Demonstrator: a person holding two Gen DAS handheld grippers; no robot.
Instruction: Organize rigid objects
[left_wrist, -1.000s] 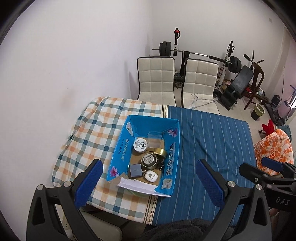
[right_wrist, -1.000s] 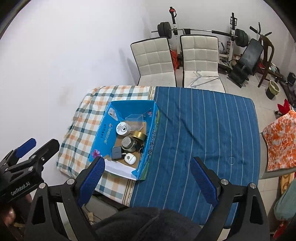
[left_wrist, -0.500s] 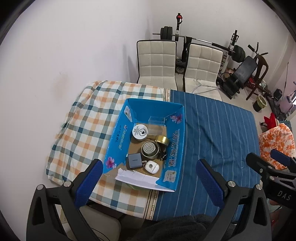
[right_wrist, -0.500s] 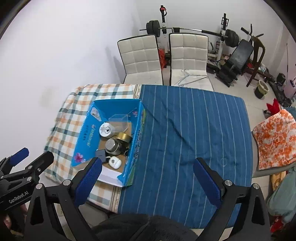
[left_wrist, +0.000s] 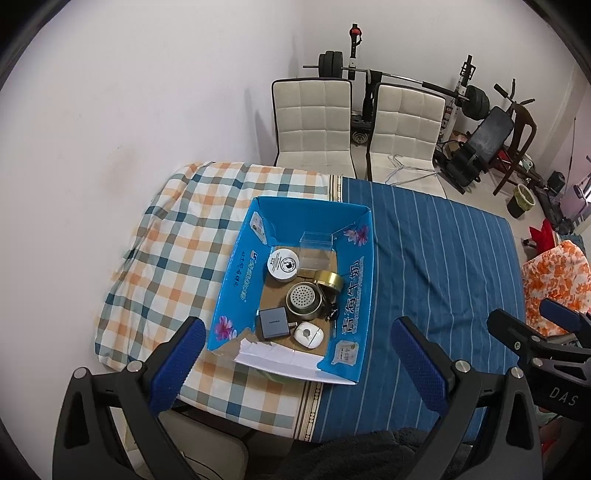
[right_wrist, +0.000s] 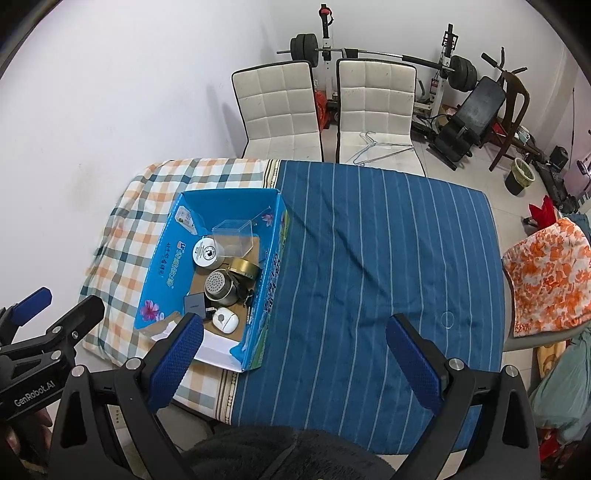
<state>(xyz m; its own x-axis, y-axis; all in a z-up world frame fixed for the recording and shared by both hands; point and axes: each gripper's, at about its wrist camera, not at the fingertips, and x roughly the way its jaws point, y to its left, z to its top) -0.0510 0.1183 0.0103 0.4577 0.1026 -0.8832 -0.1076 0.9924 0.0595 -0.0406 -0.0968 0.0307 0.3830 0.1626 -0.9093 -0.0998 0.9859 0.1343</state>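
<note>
An open blue cardboard box (left_wrist: 240, 280) (right_wrist: 162, 266) lies on the table over the checked cloth. Inside it are a white round tin (left_wrist: 283, 264) (right_wrist: 207, 252), a clear plastic box (left_wrist: 314, 251) (right_wrist: 232, 236), a gold tape roll (left_wrist: 328, 280) (right_wrist: 243, 266), a metal strainer cup (left_wrist: 303, 300) (right_wrist: 219, 287), a grey square charger (left_wrist: 273, 323) (right_wrist: 194, 304) and a white oval case (left_wrist: 308, 333) (right_wrist: 224, 319). My left gripper (left_wrist: 295, 362) is open and empty, high above the box's near end. My right gripper (right_wrist: 291, 358) is open and empty, high above the blue cloth beside the box.
The table carries a checked cloth (left_wrist: 177, 251) on the left and a blue striped cloth (right_wrist: 388, 258) on the right. Two white chairs (left_wrist: 314, 122) (right_wrist: 373, 107) stand behind the table. Gym equipment (right_wrist: 472, 107) lines the back wall. An orange floral cloth (right_wrist: 546, 273) lies at the right.
Both grippers have shifted over the table, so the box now sits nearer the middle of the left wrist view and further left in the right wrist view. The jaws stay open.
</note>
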